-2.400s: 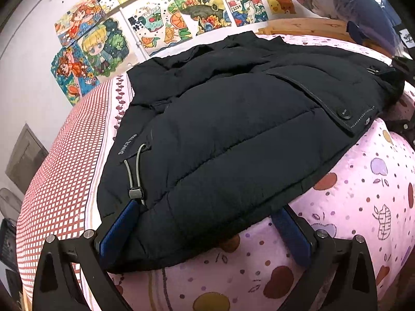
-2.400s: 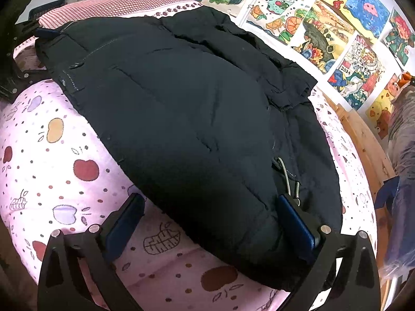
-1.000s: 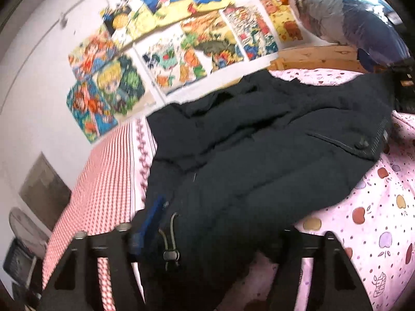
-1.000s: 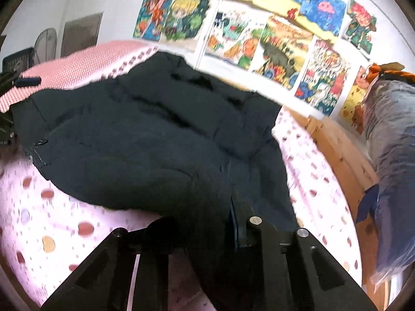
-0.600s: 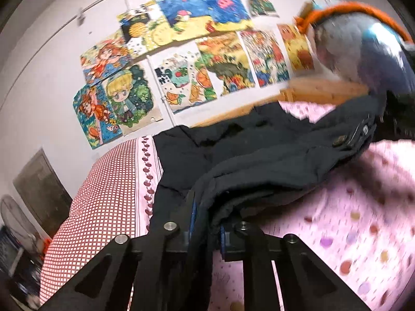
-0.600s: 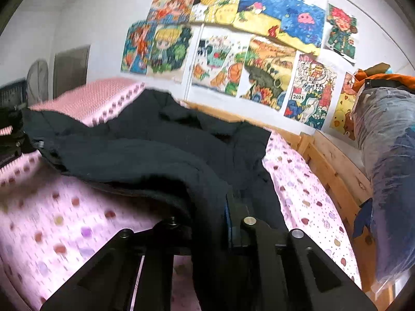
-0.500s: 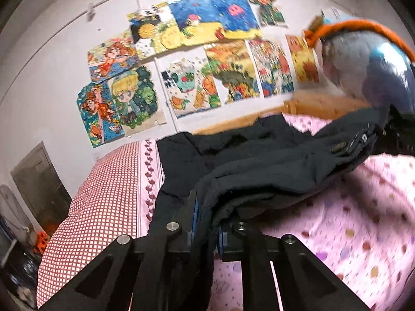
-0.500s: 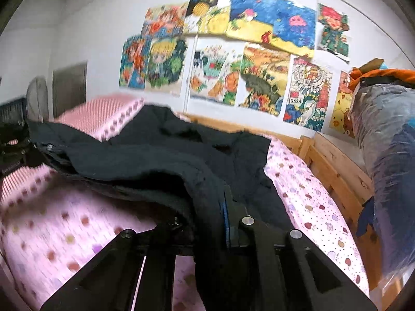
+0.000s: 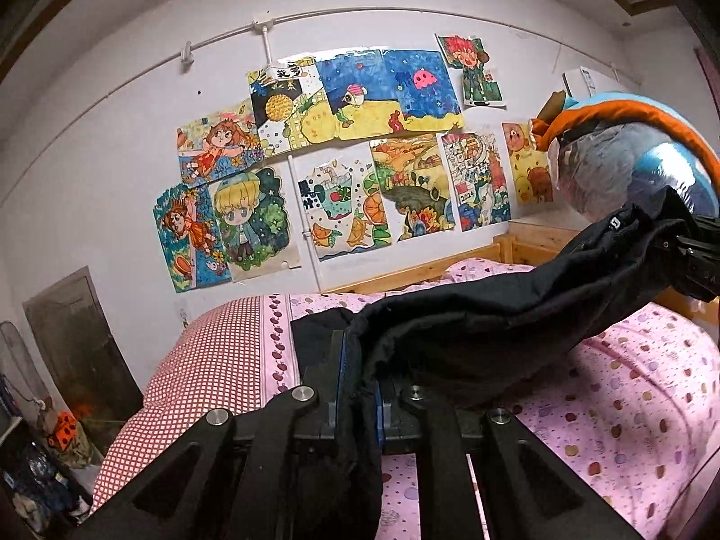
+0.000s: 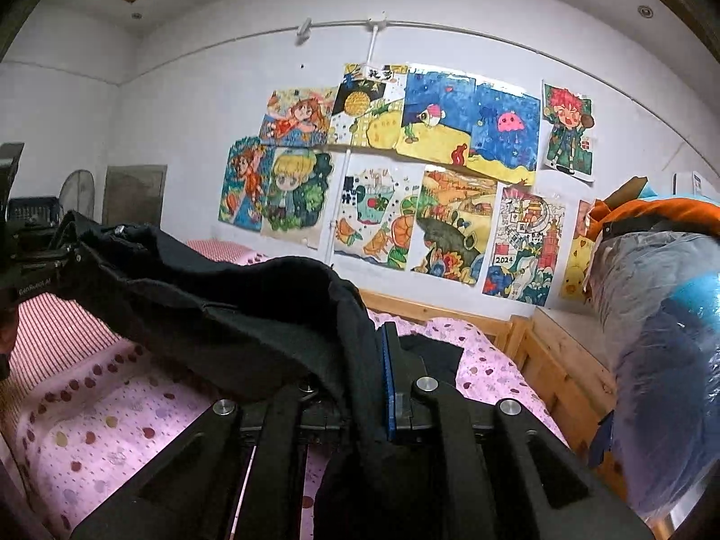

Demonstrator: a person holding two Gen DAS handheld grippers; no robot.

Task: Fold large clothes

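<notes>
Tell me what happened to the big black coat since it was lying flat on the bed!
Both tongs closed on the near edge of the black padded coat and lifted it. The left tongs pinch one corner and the right tongs the other, so the edge hangs stretched between them above the pink spotted bedsheet. The coat's far part lies on the bed as before, and the colourful drawings stay on the wall.

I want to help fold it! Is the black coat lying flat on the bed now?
No, its near edge is lifted. The black coat hangs between the left gripper and right gripper, sagging above the pink bedspread.
</notes>
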